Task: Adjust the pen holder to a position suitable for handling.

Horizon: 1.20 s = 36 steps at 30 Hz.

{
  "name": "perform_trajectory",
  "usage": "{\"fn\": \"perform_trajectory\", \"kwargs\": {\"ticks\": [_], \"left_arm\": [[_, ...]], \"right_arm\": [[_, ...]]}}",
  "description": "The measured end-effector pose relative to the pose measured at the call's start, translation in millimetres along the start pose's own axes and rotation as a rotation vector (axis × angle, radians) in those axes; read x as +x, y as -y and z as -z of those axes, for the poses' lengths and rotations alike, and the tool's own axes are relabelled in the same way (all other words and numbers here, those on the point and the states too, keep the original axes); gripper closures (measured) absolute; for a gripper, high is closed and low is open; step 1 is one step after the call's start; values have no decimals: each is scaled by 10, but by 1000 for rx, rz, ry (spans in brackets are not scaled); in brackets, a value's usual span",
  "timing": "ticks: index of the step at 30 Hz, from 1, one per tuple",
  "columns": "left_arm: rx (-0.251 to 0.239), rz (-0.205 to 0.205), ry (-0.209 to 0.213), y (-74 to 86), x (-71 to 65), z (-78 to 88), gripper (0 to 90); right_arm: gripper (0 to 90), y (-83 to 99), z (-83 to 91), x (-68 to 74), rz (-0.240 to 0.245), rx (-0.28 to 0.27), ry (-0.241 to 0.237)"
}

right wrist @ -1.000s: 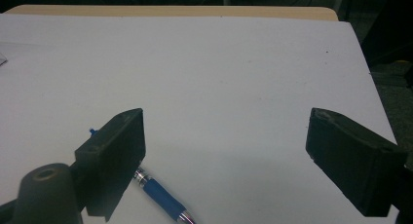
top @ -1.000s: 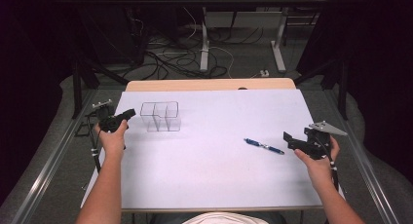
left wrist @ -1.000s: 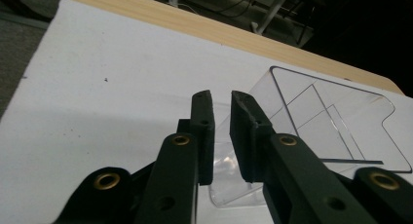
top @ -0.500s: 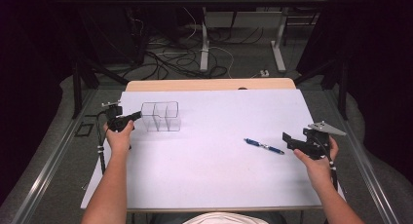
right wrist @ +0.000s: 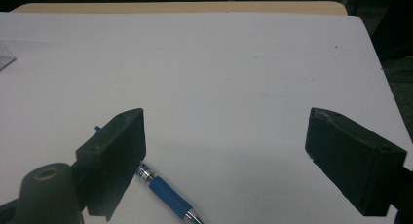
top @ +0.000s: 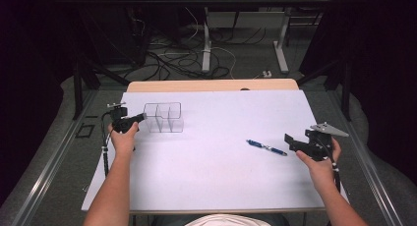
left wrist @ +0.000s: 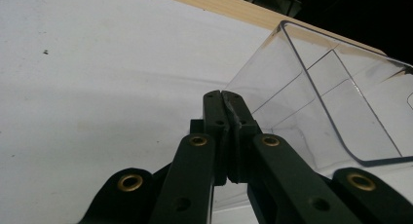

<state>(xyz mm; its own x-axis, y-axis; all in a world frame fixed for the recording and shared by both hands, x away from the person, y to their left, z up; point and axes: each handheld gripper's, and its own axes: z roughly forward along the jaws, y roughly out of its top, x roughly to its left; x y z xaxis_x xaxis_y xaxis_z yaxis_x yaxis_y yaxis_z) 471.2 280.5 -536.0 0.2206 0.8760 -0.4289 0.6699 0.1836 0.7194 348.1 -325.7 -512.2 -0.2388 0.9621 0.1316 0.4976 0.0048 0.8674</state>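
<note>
A clear plastic organiser with several compartments (top: 164, 118) (left wrist: 316, 102) stands on the white table cover (top: 221, 186) at the far left. My left gripper (top: 142, 117) (left wrist: 221, 95) is shut, jaws pressed flat together, and its tips rest at the organiser's near left corner. I cannot tell whether the thin wall is pinched. A blue pen (top: 266, 147) (right wrist: 165, 197) lies at the right. My right gripper (top: 289, 140) (right wrist: 226, 151) hovers open just right of the pen with nothing between its jaws. In the right gripper view the pen runs under its left jaw.
A strip of bare wooden tabletop (top: 211, 85) shows along the far edge of the cover. Beyond it are desk legs and loose cables (top: 196, 59) on the floor. A metal rail (top: 44, 172) runs along the table's left side.
My left gripper has moved right and slightly down, up against the organiser's left corner. The right gripper and the pen have stayed put.
</note>
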Motion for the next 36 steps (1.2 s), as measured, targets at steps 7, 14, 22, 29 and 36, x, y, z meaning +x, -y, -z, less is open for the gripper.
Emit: {"fn": "perform_trajectory", "kwargs": {"ticks": [7, 14, 22, 29, 36], "left_arm": [[15, -14, 23, 9, -113, -66, 897], [28, -41, 45, -5, -259, -117, 897], [54, -80, 68, 21, -505, -225, 897], [57, -68, 88, 52, -606, -286, 897], [59, -62, 106, 78, -736, -370, 897]], "right_arm": [[146, 3, -5, -8, 3, 1, -8], [146, 2, -7, -15, -2, 4, -12], [147, 3, 4, -27, 5, -3, -19], [147, 4, 0, -27, 3, 8, -18], [147, 8, -10, -17, 3, -7, -18]]}}
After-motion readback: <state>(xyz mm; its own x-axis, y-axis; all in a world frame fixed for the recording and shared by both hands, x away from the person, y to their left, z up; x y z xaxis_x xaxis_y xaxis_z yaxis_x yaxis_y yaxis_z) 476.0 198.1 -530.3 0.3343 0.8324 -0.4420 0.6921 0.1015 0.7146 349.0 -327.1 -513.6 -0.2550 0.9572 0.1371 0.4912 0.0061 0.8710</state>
